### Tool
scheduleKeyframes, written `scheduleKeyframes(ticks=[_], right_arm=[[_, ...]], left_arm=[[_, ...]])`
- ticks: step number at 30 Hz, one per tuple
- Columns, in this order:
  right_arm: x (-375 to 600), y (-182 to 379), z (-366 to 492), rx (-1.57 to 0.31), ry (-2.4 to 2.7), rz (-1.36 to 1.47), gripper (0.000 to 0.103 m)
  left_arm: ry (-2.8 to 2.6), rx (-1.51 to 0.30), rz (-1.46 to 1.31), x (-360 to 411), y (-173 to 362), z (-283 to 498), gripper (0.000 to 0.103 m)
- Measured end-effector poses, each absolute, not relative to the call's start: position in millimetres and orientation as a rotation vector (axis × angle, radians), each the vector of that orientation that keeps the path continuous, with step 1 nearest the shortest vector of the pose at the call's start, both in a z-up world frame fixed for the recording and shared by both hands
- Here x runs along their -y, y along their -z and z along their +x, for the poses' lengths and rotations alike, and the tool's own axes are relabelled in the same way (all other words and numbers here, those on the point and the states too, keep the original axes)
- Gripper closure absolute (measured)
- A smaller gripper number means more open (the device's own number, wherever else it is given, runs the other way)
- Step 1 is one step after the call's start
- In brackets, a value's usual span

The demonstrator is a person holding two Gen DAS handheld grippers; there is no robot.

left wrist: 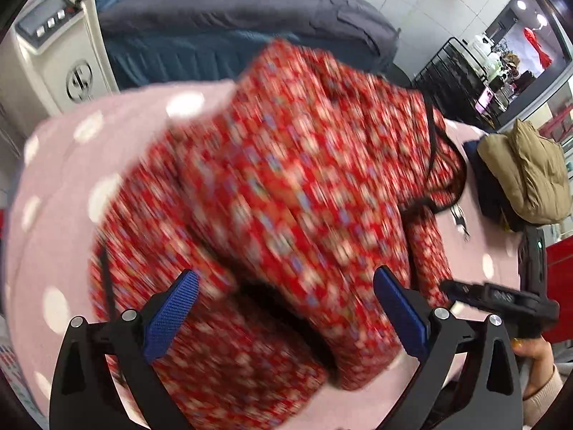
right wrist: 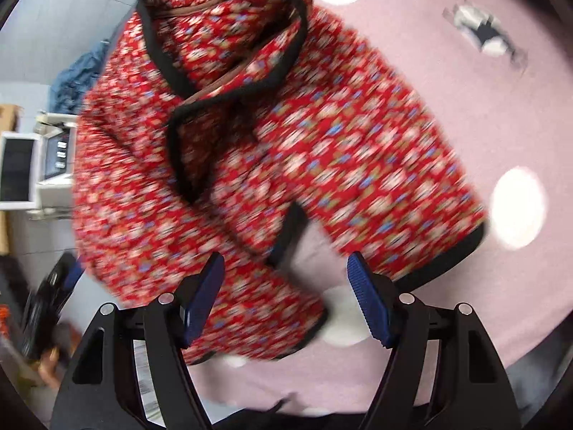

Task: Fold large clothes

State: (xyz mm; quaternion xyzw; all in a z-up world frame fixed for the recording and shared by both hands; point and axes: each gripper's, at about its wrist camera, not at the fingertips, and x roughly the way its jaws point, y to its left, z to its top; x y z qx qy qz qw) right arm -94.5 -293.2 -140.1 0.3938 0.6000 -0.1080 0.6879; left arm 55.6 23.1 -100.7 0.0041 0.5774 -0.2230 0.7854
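No legible text or labels.

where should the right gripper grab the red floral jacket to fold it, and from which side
Probably at the black-trimmed cuff of the sleeve on the red floral jacket, coming from above. That cuff is a thin free edge lying flat on the pink dotted cover, right between the open fingers of the right gripper, so the jaws can straddle it.

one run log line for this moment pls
left gripper: open, empty | right gripper: open, empty | red floral jacket: partly folded on pink dotted cover
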Motion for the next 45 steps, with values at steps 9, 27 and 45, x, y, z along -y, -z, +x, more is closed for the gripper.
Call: scheduleKeyframes(ticks=[9, 27, 45], right_arm=[[283, 169, -97, -1.452, 0.301, 0.586, 0.026], [293, 133, -109, -1.356, 0.399, 0.361, 0.090], [421, 77, -91, -1.118, 0.613, 0.590, 0.049]], left_arm=[[0.527, -1.371, 0.034, 24, 166, 34, 0.010], [0.312, -1.102, -0.083, -40, 81, 145, 0.081], [-0.200, -1.144, -0.391, -248, 121, 234, 0.078]])
